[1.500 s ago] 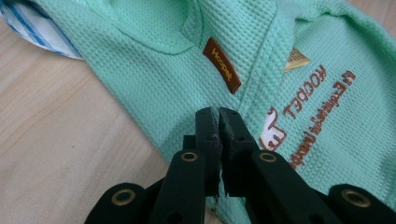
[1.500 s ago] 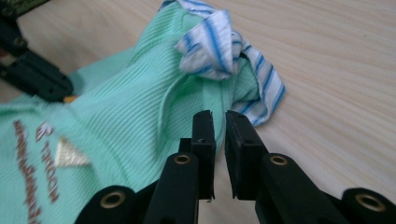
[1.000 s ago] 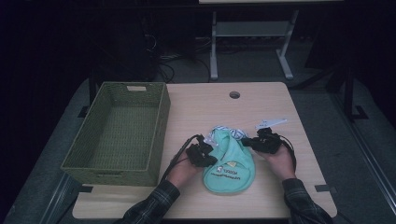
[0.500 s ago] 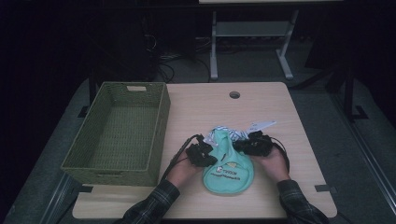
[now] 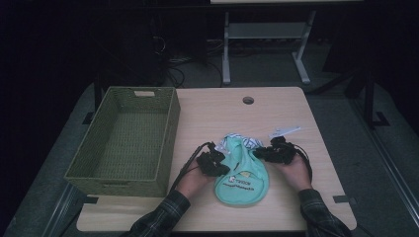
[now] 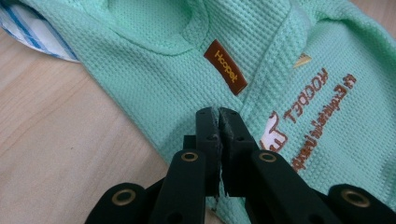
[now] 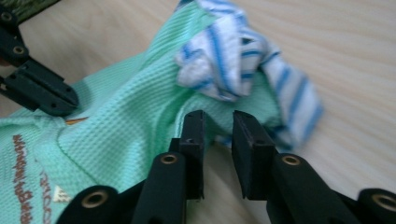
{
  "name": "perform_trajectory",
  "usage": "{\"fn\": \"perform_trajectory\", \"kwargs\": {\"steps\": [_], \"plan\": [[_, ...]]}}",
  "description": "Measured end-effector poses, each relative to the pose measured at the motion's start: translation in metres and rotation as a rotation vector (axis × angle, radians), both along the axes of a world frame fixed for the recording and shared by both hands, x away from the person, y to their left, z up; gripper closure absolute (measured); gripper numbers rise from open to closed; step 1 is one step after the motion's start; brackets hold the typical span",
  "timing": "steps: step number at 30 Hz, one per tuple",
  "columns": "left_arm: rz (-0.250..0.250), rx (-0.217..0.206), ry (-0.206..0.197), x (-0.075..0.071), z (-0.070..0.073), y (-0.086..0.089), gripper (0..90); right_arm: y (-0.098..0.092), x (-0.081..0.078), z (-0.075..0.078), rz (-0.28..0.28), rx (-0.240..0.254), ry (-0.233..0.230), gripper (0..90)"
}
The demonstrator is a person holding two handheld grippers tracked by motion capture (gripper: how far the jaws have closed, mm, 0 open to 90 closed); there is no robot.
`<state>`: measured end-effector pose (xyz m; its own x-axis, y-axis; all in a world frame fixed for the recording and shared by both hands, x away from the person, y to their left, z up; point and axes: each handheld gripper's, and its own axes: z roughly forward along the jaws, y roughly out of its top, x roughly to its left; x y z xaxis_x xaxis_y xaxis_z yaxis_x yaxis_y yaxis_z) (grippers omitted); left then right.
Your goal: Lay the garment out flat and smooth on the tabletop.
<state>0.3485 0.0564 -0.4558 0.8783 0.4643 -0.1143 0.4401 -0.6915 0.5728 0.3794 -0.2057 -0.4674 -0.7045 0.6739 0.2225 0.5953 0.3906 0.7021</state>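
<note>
dim room, table (image 5: pixel 296 113) | left hand-held gripper (image 6: pixel 218 116) clamps mint garment (image 6: pixel 289 56) | right hand-held gripper (image 7: pixel 218 122) just opening, grasps nothing | striped cloth (image 7: pixel 233 60) half-buried

The pale wood-grain surface (image 5: pixel 296 207) has rounded corners and a small round hole (image 5: pixel 248 100) near its far edge. A rectangular olive-green woven basket (image 5: pixel 123 173) stands on its left part, reaching to the left edge. Near the front middle lies a mint-green waffle-knit garment (image 5: pixel 242 180) with brown lettering, and a white cloth with blue stripes (image 5: pixel 249 142) is bunched at its far end. A small white paper tag (image 5: pixel 284 131) lies just beyond, to the right.
</note>
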Motion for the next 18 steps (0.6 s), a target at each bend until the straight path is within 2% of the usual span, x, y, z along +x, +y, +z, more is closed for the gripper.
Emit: {"fn": "perform_trajectory", "kwargs": {"steps": [3, 5, 7, 9, 12, 18], "plan": [[-0.002, 0.002, -0.003, 0.000, 0.000, 0.000, 86.6, 0.009, -0.001, -0.005, 0.015, -0.030, 0.008, 72.6], [-0.009, 0.011, -0.005, 0.000, 0.001, 0.000, 86.6, 0.013, -0.002, -0.006, 0.029, -0.033, -0.004, 80.7], [-0.009, 0.010, -0.005, 0.000, 0.000, 0.000, 86.6, 0.017, -0.004, -0.005, 0.034, -0.060, -0.019, 88.6], [-0.009, 0.009, -0.004, 0.000, 0.000, 0.000, 86.6, 0.019, -0.005, -0.004, 0.040, -0.080, -0.038, 89.7], [-0.011, 0.011, -0.008, 0.000, 0.001, 0.000, 86.6, 0.015, -0.006, 0.000, 0.015, -0.094, -0.055, 90.0], [-0.006, 0.008, -0.005, 0.000, 0.000, 0.000, 86.7, -0.005, -0.002, 0.006, -0.061, -0.126, -0.083, 90.0]]}}
